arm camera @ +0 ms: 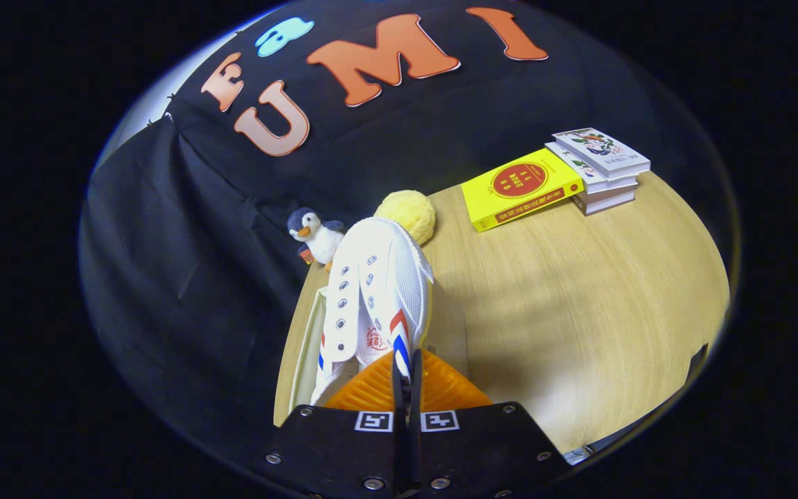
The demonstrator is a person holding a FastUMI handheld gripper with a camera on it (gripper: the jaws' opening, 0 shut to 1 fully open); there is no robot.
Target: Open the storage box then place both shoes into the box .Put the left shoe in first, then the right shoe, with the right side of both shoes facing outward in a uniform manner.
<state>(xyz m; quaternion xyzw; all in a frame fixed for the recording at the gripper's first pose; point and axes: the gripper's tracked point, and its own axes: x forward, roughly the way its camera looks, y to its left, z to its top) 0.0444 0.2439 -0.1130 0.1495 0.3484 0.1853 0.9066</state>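
Shoe pinched by a thin edge, slip or twist likely before it reaches the box

The gripper [406, 378] has its two fingers nearly together, clamped on the rear collar of a white canvas low-top shoe with red and blue side stripes [378, 291]. The shoe hangs lifted, toe pointing far, over the round light wood table [579, 298]. Just left of and below the shoe sits a pale flat-edged thing, probably the storage box or its lid [305, 353]; cannot tell if it is open, too little shows. Second shoe not made out.

Risks as judged:
- Grip is on soft fabric only, and the long toe acts as a lever, so the shoe may droop, rotate or slide out if swung fast
- Which shoe this is stays unclear from this angle; a wrong pick breaks the left-first order
- The striped side must end up facing outward; a twist in the pinch would spoil that
- The shoe hides the box mouth from the camera, so lowering could catch the toe on the rim or lid

Far behind the toe: a small grey and white plush penguin [316, 235] and a yellow fuzzy ball [409, 211], near enough to be knocked by a far swing. A yellow book with a red circle [520, 188] and a stack of white books [603, 170] lie far right, well apart
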